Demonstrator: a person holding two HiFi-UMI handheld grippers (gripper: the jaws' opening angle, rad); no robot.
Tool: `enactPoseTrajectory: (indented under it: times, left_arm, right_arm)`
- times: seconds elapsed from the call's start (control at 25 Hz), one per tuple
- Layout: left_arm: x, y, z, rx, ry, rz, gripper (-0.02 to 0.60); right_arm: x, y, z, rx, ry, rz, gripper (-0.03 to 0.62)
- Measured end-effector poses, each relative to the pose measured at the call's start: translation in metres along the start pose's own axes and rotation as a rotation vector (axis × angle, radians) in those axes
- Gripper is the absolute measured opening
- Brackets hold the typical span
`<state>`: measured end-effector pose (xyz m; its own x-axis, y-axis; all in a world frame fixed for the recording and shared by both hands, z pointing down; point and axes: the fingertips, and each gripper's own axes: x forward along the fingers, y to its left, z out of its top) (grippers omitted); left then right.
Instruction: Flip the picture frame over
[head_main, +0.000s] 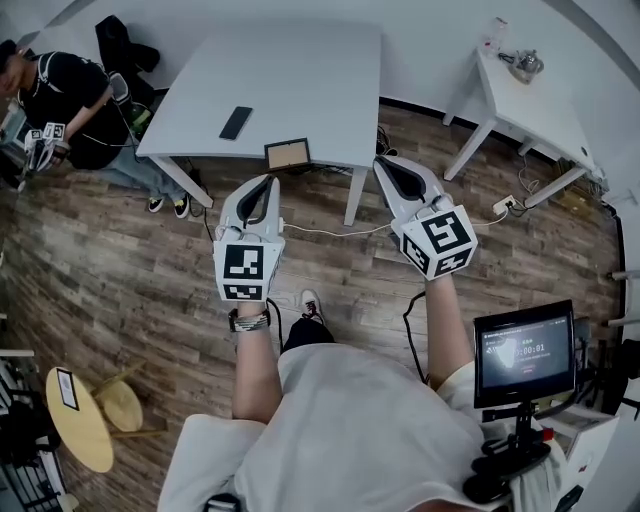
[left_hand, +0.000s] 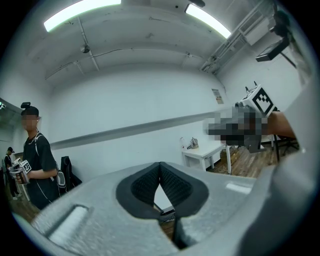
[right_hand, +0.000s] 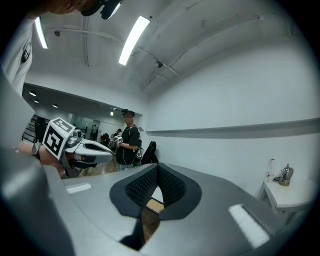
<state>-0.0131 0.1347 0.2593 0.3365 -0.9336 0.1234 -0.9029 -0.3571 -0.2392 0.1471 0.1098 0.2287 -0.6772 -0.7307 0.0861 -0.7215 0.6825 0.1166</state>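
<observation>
Left gripper (head_main: 265, 185) and right gripper (head_main: 388, 168): jaws pressed together, nothing held, both hovering short of the grey table (head_main: 300, 70). Picture frame (head_main: 287, 154) lies flat at its near edge, apparently face up.

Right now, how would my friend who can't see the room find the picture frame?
Look at the big grey table in the middle of the room. The picture frame lies flat at its near edge. It is a dark-rimmed rectangle with a brown middle, unlike the all-black phone further in.
</observation>
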Motion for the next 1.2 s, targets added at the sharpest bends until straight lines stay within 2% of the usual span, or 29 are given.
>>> enactPoseTrajectory:
  times: [0.2, 0.6, 0.92, 1.2]
  left_arm:
    - [0.039, 0.033, -0.010, 0.012, 0.023, -0.019, 0.002]
    - [0.095, 0.101, -0.060, 0.020, 0.088, -0.073, 0.002]
    - [0.123, 0.128, -0.078, 0.018, 0.106, -0.102, 0.002]
    - [0.124, 0.130, -0.090, 0.008, 0.132, -0.103, 0.020]
  right_arm:
    - [0.057, -0.011, -0.001, -0.007, 0.011, 0.018, 0.003]
    - [0.171, -0.002, -0.025, -0.009, 0.074, 0.060, 0.028]
    - [0.218, 0.008, -0.033, -0.011, 0.097, 0.082, 0.032]
    - [0.228, 0.015, -0.041, -0.009, 0.142, 0.106, 0.041]
